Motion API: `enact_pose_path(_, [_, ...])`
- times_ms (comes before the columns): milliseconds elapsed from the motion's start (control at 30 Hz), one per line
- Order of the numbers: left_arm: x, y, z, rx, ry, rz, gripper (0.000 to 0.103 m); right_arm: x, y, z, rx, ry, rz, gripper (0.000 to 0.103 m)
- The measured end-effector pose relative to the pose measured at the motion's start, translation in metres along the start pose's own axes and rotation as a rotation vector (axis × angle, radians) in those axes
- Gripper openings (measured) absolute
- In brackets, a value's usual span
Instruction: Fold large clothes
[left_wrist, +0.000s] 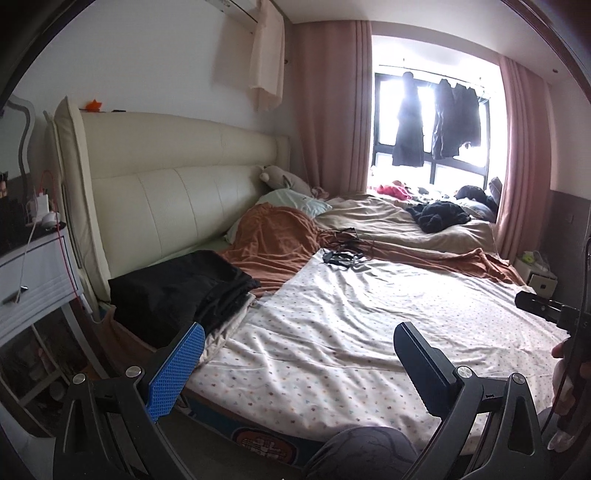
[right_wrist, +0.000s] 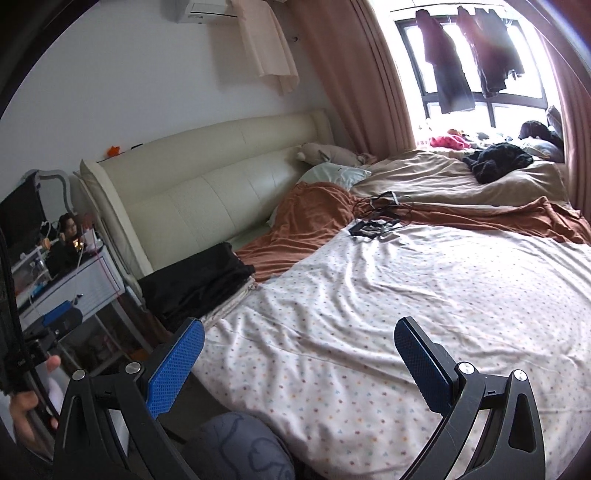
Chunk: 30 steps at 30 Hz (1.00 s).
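Daylight is flooding in from the window (left_wrist: 432, 122)

I'm seeing it blowing out to white glare, silhouetting the hanging clothes (left_wrist: 410, 122); fisheye bending is curving both views' edges into dark vignettes, and nearby corners are blurring

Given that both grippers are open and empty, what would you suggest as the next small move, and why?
Probably reach the left gripper toward the black folded garment by the headboard, since both it and the right gripper hold nothing over the bare dotted sheet.
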<state>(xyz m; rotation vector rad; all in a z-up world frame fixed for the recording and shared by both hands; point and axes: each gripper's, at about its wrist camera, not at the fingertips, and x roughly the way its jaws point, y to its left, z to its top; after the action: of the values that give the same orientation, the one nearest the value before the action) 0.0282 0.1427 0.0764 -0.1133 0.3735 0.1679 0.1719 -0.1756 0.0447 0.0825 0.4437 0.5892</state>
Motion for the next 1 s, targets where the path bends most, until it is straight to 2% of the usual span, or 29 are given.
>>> enact_pose_path(333, [-0.012,-0.014,-0.032,0.027,-0.009,-0.022,0.103,-0.044,0.015,-0.042,-0.027,-0.043,-0.069,0.103])
enact_pose_path(600, [-0.02,-0.037,-0.052,0.081,-0.017,-0.057,0.103,-0.057,0.013,-0.07,-0.015,-0.049,-0.133,0.103])
enact_pose_path(833, [-0.02,-0.046,-0.066,0.055,-0.014,-0.1,0.103,-0.065,-0.003,-0.089,0.016,-0.034,-0.169,0.103])
enact_pose_path(1000, [-0.014,-0.046,-0.072,0.03,-0.003,-0.103,0.103,-0.064,-0.012,-0.092,0.025,-0.032,-0.185,0.103])
